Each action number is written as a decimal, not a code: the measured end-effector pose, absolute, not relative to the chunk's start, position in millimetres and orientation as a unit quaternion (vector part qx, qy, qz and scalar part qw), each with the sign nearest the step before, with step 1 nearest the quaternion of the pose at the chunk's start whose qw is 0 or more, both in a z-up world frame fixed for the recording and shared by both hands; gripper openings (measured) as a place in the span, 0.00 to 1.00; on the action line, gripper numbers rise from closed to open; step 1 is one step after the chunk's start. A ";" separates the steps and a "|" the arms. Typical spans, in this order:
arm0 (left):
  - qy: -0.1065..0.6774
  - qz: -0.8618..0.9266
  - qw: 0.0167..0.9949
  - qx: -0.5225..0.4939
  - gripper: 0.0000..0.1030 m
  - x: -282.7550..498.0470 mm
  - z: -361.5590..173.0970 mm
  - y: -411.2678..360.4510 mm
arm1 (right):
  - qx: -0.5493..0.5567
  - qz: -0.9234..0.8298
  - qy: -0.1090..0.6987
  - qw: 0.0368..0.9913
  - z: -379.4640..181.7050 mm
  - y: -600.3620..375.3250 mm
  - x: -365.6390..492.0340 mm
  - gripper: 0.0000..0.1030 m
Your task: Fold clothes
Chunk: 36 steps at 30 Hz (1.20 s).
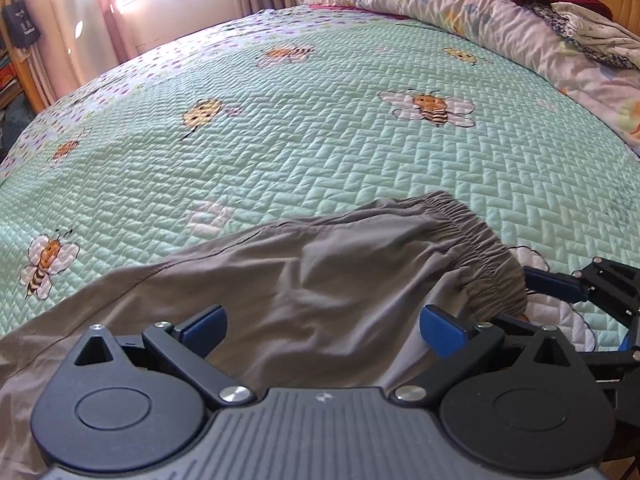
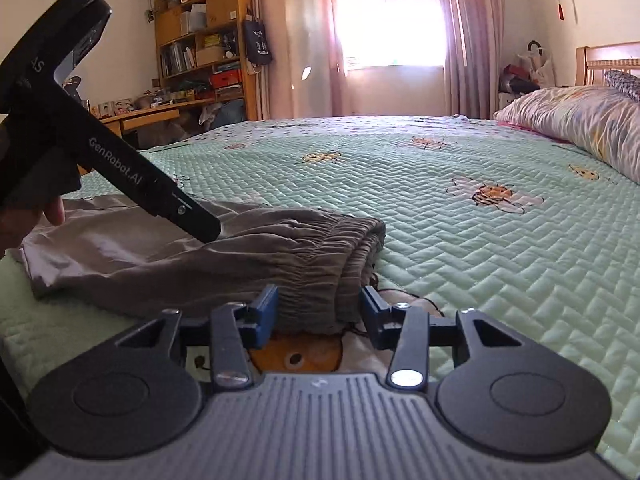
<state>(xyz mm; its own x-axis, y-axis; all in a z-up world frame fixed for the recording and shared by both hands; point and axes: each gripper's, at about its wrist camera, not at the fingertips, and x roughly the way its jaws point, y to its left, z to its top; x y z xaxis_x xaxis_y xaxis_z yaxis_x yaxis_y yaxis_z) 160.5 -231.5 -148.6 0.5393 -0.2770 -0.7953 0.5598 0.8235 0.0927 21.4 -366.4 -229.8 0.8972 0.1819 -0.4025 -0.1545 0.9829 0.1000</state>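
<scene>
A sunlit bedroom held a wide bed under a green quilted bedspread (image 1: 320,140) stitched with bees, with a pillow (image 2: 580,120) near the headboard and a cluttered bookshelf (image 2: 204,36) by the window. The grey trousers (image 1: 280,280) lay crumpled near the bed's near edge, their elastic waistband (image 2: 320,256) bunched toward the right gripper.

The right gripper (image 2: 318,314) sat low with its blue pads spread either side of the waistband — the left pad seemed to brush the gathered cloth, but nothing was pinched. The left gripper (image 1: 322,328) hovered over the trouser seat, jaws wide apart and empty.

To do this step well, I judged the right gripper should push further onto the band before closing — catching all layers, not just the outer ruffle — while the left takes the far side, so the waist can be drawn flat.
</scene>
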 end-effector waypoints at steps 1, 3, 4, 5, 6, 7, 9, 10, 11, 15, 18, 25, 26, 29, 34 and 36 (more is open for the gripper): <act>0.416 -0.242 0.860 0.168 0.99 161.2 -149.1 -229.7 | 0.030 0.090 0.211 0.973 -229.9 -365.2 22.1 0.48; 0.419 -0.239 0.860 0.163 0.99 161.9 -150.2 -226.4 | 0.028 0.103 0.216 0.971 -229.2 -363.5 25.6 0.49; 0.420 -0.239 0.860 0.162 0.99 161.9 -150.6 -225.2 | 0.032 0.114 0.219 0.969 -228.6 -363.9 28.3 0.49; 0.421 -0.239 0.860 0.161 0.99 161.6 -150.9 -224.3 | 0.037 0.126 0.222 0.966 -227.9 -364.9 30.2 0.49; 0.421 -0.239 0.860 0.161 0.99 161.1 -150.7 -223.5 | 0.042 0.135 0.224 0.964 -227.3 -366.6 31.7 0.44; 0.420 -0.240 0.860 0.162 0.99 160.2 -150.0 -223.0 | 0.048 0.144 0.227 0.962 -226.7 -368.8 33.2 0.35; 0.416 -0.244 0.860 0.163 0.99 158.6 -147.8 -222.3 | 0.065 0.155 0.235 0.957 -225.4 -378.0 35.7 0.23; 0.415 -0.247 0.860 0.164 0.99 158.5 -146.6 -222.7 | 0.075 0.162 0.239 0.955 -225.1 -383.4 37.0 0.21; 0.414 -0.251 0.859 0.165 0.99 158.6 -145.4 -223.5 | 0.085 0.169 0.242 0.952 -225.5 -388.7 38.0 0.20; 0.407 -0.256 0.860 0.169 0.99 158.8 -141.4 -229.3 | 0.116 0.193 0.249 0.942 -226.7 -402.9 40.0 0.17; 0.410 -0.259 0.859 0.165 0.99 159.2 -140.6 -228.9 | 0.177 0.229 0.246 0.925 -225.2 -424.2 43.9 0.13; 0.421 -0.240 0.861 0.154 0.99 165.6 -144.2 -212.7 | 0.122 0.152 0.277 0.941 -227.4 -457.6 59.0 0.00; 0.424 -0.237 0.861 0.152 0.99 167.0 -145.6 -210.3 | 0.138 0.153 0.272 0.940 -228.4 -459.7 56.7 0.00; 0.427 -0.230 0.861 0.150 0.99 169.5 -148.6 -204.8 | 0.162 0.130 0.250 0.946 -226.3 -460.0 43.0 0.04; 0.429 -0.230 0.861 0.146 0.99 169.8 -149.4 -199.6 | 0.179 0.162 0.217 0.946 -218.2 -437.2 28.7 0.44; 0.428 -0.228 0.863 0.144 0.99 168.8 -147.5 -195.9 | 0.162 0.159 0.218 0.949 -216.5 -422.8 32.2 0.53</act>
<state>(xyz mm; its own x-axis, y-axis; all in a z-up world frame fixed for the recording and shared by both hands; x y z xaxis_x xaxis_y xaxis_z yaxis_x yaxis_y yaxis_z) 168.8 -195.9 -147.5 0.5293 -0.2696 -0.8044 0.5160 0.8550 0.0529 32.2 -422.8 -216.5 0.8546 0.3724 -0.3618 -0.2317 0.8971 0.3761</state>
